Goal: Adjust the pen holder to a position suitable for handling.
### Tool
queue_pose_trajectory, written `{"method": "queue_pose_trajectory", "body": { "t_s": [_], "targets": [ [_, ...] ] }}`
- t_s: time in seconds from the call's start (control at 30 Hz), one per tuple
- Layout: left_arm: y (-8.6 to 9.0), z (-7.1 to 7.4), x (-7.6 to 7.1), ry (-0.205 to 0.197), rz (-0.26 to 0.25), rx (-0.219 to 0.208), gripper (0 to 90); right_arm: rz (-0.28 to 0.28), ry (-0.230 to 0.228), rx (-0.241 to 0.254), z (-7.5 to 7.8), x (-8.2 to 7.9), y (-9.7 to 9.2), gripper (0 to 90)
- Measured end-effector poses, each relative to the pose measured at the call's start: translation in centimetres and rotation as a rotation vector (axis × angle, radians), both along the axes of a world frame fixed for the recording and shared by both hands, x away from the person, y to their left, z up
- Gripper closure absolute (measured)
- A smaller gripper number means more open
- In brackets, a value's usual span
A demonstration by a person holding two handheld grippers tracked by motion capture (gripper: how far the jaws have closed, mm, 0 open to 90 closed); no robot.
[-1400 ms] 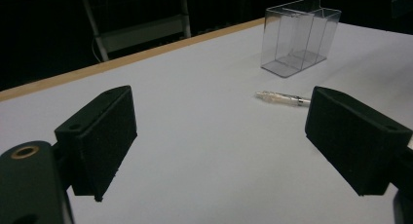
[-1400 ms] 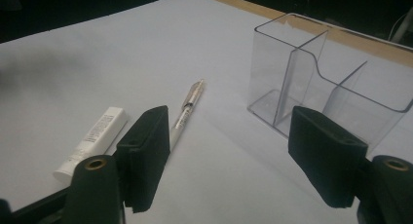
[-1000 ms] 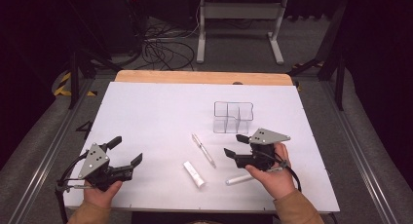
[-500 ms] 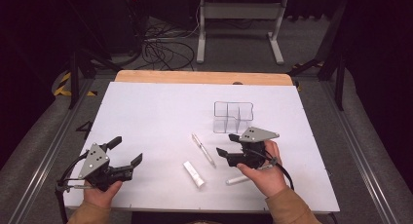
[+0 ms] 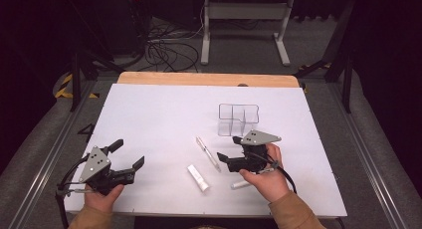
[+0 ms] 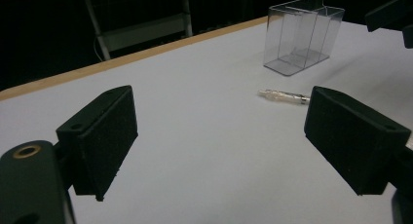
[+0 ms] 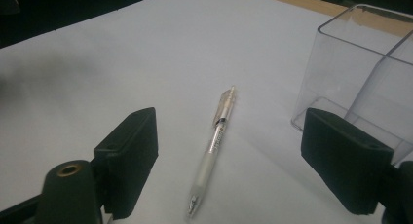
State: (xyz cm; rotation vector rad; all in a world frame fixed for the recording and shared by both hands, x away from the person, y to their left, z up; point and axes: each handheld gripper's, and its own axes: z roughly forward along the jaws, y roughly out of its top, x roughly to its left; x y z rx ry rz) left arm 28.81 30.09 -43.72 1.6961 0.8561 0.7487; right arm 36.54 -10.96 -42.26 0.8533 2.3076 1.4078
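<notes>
Nothing is stowed yet: the clear organizer (image 5: 238, 119) stands empty. The pen (image 7: 214, 139) lies just beside it, framed by the right gripper's (image 5: 230, 150) spread jaws. The left gripper (image 5: 127, 154), well apart, is likewise open and empty.

Lab: cables (image 5: 164, 52), white table (image 5: 159, 119)
</notes>
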Motion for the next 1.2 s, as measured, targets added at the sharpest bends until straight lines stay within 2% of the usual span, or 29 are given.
{"method": "queue_pose_trajectory", "body": {
  "t_s": [0.1, 0.2, 0.23, 0.27, 0.37, 0.4, 0.53, 0.6, 0.63, 0.73, 0.83, 0.87, 1.1, 1.2],
  "targets": [
    [0.0, 0.0, 0.0, -0.002, -0.001, 0.003, 13.1, 0.000, 0.009, 0.002, 0.0, -0.1, 0.2, 24.9],
    [0.0, 0.0, 0.0, 0.001, 0.000, 0.002, 13.1, 0.005, 0.030, 0.009, 0.0, -0.2, 0.5, 30.9],
    [0.0, 0.0, 0.0, 0.000, 0.001, 0.001, 13.1, 0.005, 0.030, 0.009, 0.0, -0.2, 0.5, 30.9],
    [0.0, 0.0, 0.0, 0.000, 0.001, 0.001, 13.1, -0.004, 0.030, -0.006, -0.1, -0.2, 0.7, 35.6],
    [0.0, 0.0, 0.0, -0.001, 0.001, 0.001, 13.2, -0.009, 0.027, -0.010, -0.2, -0.3, 1.0, 37.5],
    [0.0, 0.0, 0.0, 0.000, 0.001, 0.001, 13.2, -0.016, 0.031, 0.009, -0.3, -0.4, 1.3, 37.5],
    [0.0, 0.0, 0.0, 0.000, 0.001, 0.000, 13.2, -0.033, 0.058, -0.006, -0.3, -0.5, 1.8, 37.6],
    [0.0, 0.0, 0.0, 0.000, 0.002, 0.000, 13.2, -0.047, 0.099, -0.017, -0.3, -0.5, 2.3, 39.0],
    [0.0, 0.0, 0.0, 0.000, 0.002, 0.000, 13.2, -0.047, 0.099, -0.017, -0.3, -0.5, 2.3, 39.0],
    [0.0, 0.0, 0.0, 0.000, 0.001, 0.001, 13.2, -0.053, 0.149, -0.042, -0.4, -0.6, 3.0, 41.8],
    [0.0, 0.0, 0.0, 0.000, 0.002, 0.001, 13.2, -0.057, 0.150, -0.075, -0.5, -0.6, 3.3, 42.2],
    [0.0, 0.0, 0.0, 0.000, 0.002, -0.001, 13.2, -0.064, 0.148, -0.110, -0.8, -0.5, 3.6, 43.9],
    [0.1, 0.0, 0.0, 0.000, 0.001, 0.003, 13.2, -0.083, 0.144, -0.171, -1.1, -0.1, 4.1, 45.6],
    [0.1, 0.0, 0.0, 0.000, 0.002, 0.003, 13.2, -0.084, 0.159, -0.207, -1.3, 0.0, 4.4, 47.7]
  ]
}}
